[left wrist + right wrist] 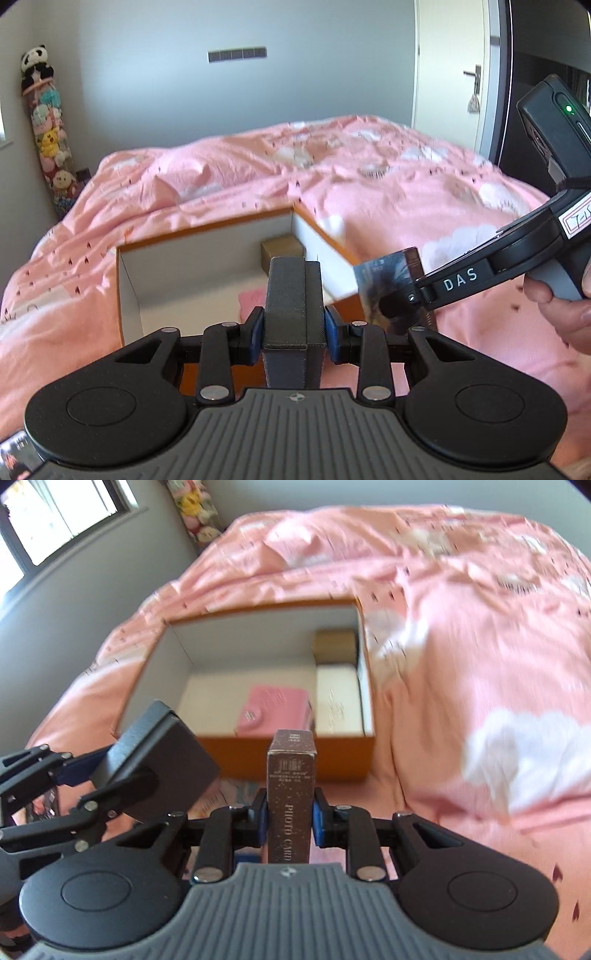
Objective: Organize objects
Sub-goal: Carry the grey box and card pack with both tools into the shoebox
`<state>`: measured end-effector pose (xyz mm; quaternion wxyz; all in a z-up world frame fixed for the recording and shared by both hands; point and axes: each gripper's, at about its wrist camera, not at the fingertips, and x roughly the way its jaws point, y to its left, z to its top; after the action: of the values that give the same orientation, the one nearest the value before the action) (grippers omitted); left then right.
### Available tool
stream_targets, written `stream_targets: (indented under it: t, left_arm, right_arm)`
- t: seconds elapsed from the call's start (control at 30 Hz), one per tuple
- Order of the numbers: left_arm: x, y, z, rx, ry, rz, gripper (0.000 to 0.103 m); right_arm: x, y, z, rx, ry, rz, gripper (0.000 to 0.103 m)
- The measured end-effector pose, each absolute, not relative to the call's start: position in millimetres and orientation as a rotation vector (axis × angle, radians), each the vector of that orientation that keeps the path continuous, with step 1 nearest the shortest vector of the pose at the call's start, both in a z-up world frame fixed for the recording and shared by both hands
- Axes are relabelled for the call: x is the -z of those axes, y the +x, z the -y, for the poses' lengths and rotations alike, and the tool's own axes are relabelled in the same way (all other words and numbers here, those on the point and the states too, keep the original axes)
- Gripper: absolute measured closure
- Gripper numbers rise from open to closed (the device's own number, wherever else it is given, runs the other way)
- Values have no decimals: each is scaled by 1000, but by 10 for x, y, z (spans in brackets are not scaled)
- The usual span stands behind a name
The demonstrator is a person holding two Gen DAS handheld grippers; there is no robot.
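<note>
The photo card box (291, 797), a slim brown speckled carton with pale lettering, stands upright, clamped between the blue pads of the right gripper (289, 821) just in front of the orange storage box (288, 751). Beside it, the left gripper (294, 330) is clamped on a dark grey case (293, 302). To place them well, carry each over the near wall, lower it into the bare white floor left of the pink wallet (271, 710), and release only once seated. Farther in lie a white box (338, 701) and, probably, a tan carton (334, 640), blurred.
</note>
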<state>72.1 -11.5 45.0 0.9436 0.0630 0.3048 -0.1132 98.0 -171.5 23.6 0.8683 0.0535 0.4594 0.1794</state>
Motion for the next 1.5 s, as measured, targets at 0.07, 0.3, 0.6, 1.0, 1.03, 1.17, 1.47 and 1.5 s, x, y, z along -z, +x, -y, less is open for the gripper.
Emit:
stream_targets:
  t: [0.07,0.3,0.6,1.0,1.03,1.17,1.47,1.5]
  left_arm:
    - [-523,790,125,220,139,-589,65]
    - [-614,1130,96,188,206,-533,65]
    - [-329,1804,-78,191,418,-600,65]
    - [356,2708,0,133,526,-823,65]
    - [391,2774,-3,120,500,-841,65]
    - [491,2948,22,83,443,-895,65]
    - [643,3119,223,-6,392,-954,65]
    - [641,3120,236,11,389,-954,65]
  right_arm:
    - [-368,1035,1683,-401,119,-914,79]
    - [-568,1388,1628,-439,171,-843,79]
    - [-485,2034,1595,-431,220,-852,79]
    - [-67,2727,1602,-408,240,-916,79]
    - [-37,2773,1593,-409,237,-916,79]
    - [45,2906,1568,-401,224,-916,79]
    - [122,2992,1540,-402,179,-903,79]
    - [126,2988,1547,-402,178,-905,79]
